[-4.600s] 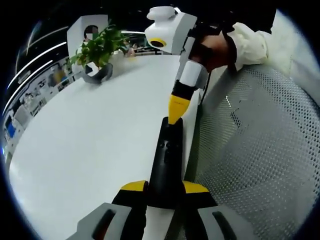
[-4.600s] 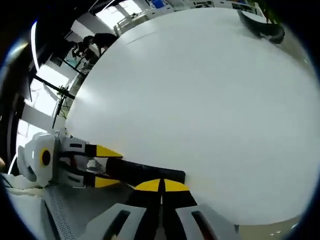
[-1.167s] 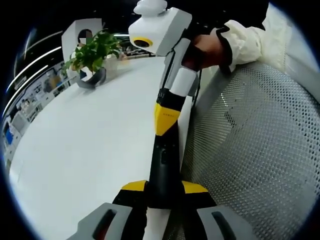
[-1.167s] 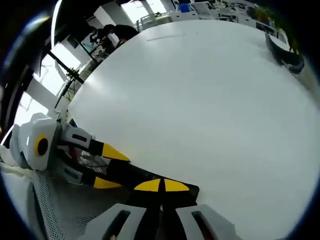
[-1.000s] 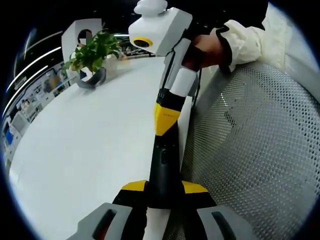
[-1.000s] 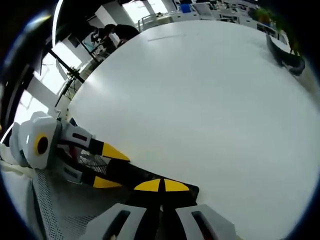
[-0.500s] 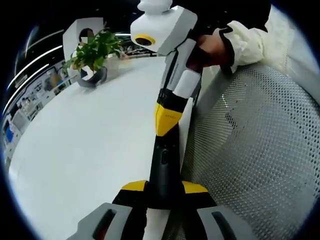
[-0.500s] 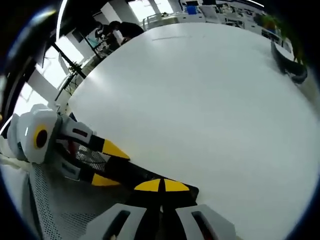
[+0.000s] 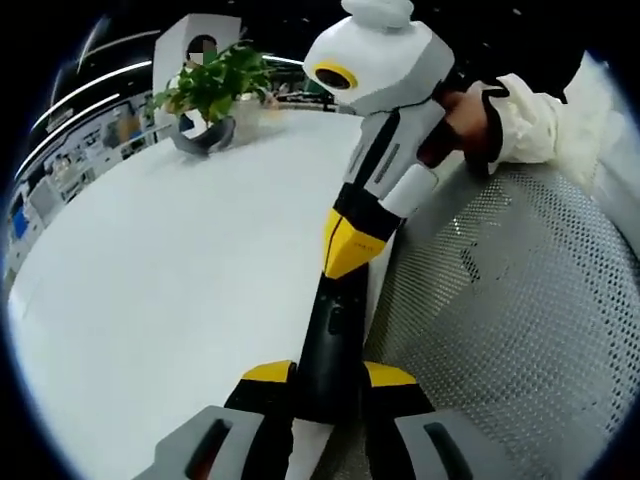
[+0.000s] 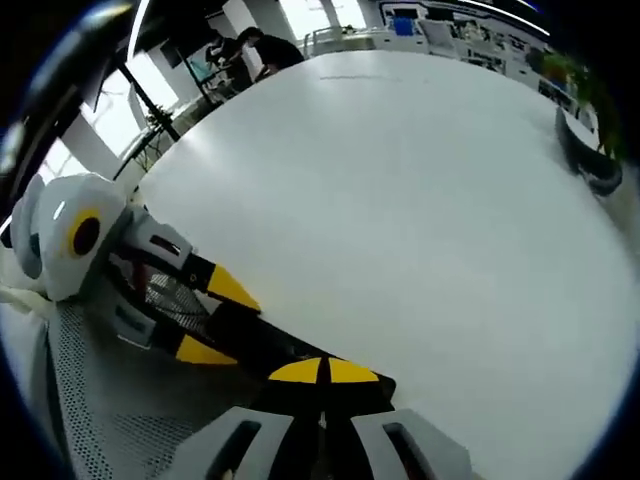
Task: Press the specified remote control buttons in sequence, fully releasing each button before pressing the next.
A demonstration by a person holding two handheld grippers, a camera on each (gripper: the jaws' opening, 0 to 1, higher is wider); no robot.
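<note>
The black remote control (image 9: 330, 340) lay along the edge of the white table (image 9: 170, 270), just beside a grey mesh chair seat (image 9: 500, 350). The left gripper (image 9: 325, 378) had its two yellow-tipped jaws clamped on the near end of the remote, one jaw on each side of it. In the right gripper view the same grip showed from the other end, with the left gripper (image 10: 215, 320) reaching in from the left and the remote (image 10: 270, 350) held between its tips.

The right gripper (image 9: 350, 250) came down from above with its jaws closed together, nothing between them, and the joined yellow tip rested on the remote's upper face. In its own view its jaws (image 10: 322, 372) met tip to tip over the far end of the remote.

A potted plant (image 9: 213, 95) stood well apart at the far side of the table. A hand in a pale sleeve (image 9: 480, 115) held the right gripper's body.
</note>
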